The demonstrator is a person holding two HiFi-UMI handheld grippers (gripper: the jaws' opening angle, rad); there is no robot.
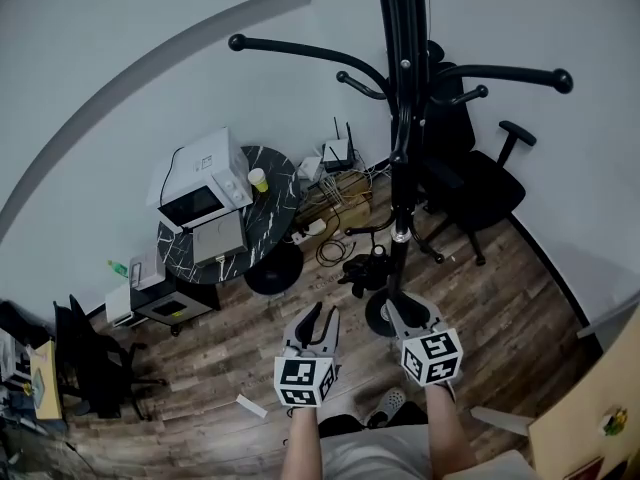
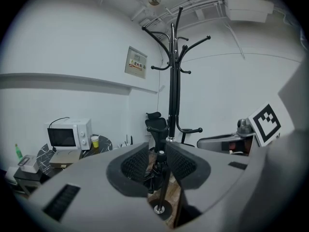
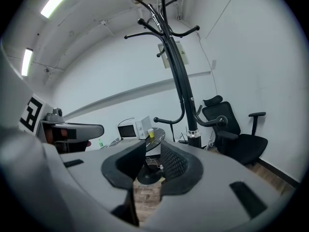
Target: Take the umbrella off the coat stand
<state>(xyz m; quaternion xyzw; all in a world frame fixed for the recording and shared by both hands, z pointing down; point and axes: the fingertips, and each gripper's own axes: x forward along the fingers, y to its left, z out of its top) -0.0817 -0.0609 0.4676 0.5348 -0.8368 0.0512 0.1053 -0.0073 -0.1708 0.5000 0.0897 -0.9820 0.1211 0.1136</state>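
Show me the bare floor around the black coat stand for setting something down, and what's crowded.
Bare wooden floor lies between the round black marble table and the left gripper, and again right of the black coat stand's base, before the black office chair. Crowded: the cables and boxes behind the stand, and the tabletop under the white microwave.

White walls (image 1: 100, 48), wood floor (image 1: 520, 308); microwave (image 1: 200, 193) is set on round black table (image 1: 278, 183) far left, office chair (image 1: 480, 183) far right.
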